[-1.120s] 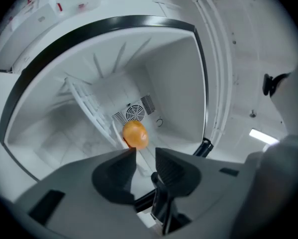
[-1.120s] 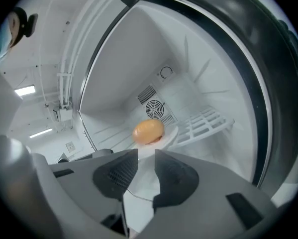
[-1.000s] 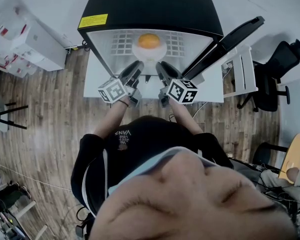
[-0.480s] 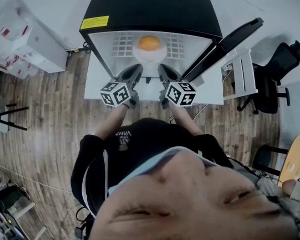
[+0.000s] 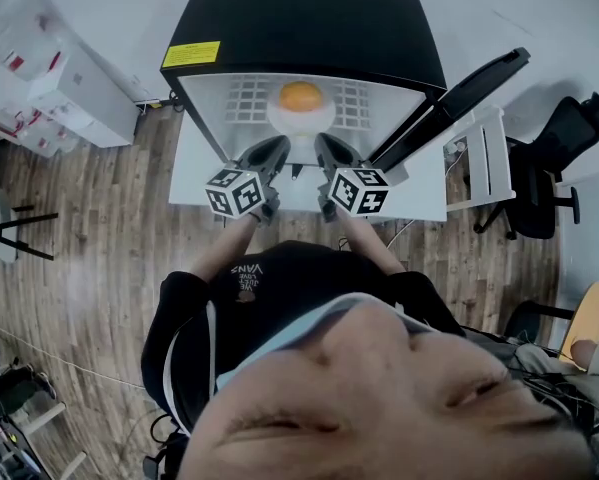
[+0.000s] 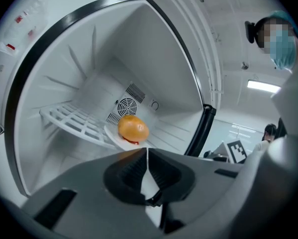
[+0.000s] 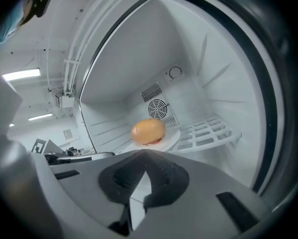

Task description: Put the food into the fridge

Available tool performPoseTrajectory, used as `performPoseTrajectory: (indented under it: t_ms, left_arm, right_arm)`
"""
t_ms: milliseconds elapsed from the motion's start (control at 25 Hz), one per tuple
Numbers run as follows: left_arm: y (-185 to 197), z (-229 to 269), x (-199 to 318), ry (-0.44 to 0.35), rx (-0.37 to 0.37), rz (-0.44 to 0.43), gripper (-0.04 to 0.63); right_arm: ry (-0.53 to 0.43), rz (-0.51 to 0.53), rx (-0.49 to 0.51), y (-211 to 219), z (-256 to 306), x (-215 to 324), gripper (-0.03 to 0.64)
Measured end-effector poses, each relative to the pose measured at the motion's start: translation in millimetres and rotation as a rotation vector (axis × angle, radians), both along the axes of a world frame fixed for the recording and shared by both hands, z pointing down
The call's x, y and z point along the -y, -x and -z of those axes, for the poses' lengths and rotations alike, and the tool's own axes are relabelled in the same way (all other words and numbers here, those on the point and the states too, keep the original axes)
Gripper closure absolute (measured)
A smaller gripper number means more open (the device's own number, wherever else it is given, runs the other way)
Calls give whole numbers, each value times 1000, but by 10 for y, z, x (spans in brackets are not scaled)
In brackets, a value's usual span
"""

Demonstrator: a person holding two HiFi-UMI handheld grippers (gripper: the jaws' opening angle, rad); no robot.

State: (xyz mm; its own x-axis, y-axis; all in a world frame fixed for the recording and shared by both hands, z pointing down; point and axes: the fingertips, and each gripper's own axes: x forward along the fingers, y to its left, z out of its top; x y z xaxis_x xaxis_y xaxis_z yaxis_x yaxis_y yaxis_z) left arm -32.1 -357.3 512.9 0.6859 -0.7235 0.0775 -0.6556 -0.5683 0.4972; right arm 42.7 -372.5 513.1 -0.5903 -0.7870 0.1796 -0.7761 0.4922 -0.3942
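A burger (image 5: 300,96) lies on a white plate (image 5: 301,120) on the wire shelf (image 6: 74,121) inside the open black fridge (image 5: 309,18). In the gripper views the burger (image 6: 133,128) (image 7: 148,131) sits straight ahead, well beyond the jaws. My left gripper (image 5: 276,153) (image 6: 147,151) hangs in front of the fridge opening, shut with nothing in it. Beside it my right gripper (image 5: 324,148) (image 7: 145,153) has just been closing. Its jaws now meet with nothing between them. Neither gripper touches the plate (image 7: 169,139).
The fridge door (image 5: 449,93) stands open to the right. The fridge rests on a white table (image 5: 189,168). A white rack (image 5: 484,153) and a black office chair (image 5: 554,158) stand at the right, white boxes (image 5: 59,78) at the left.
The left gripper has rolled a little. Both grippers stay in front of the fridge opening. The burger and plate have not moved.
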Motion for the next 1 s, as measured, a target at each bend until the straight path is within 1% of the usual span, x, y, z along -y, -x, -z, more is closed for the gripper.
performPoseTrajectory:
  t_ms: [600,1000]
  left_arm:
    - [-39,-21,228,7,1,9,572]
    - [-16,-67,292,22,1,27,572]
  right_arm:
    - [-4,7,-1,-24,2,212,604]
    - [-9,20,-6,16,16,349,604]
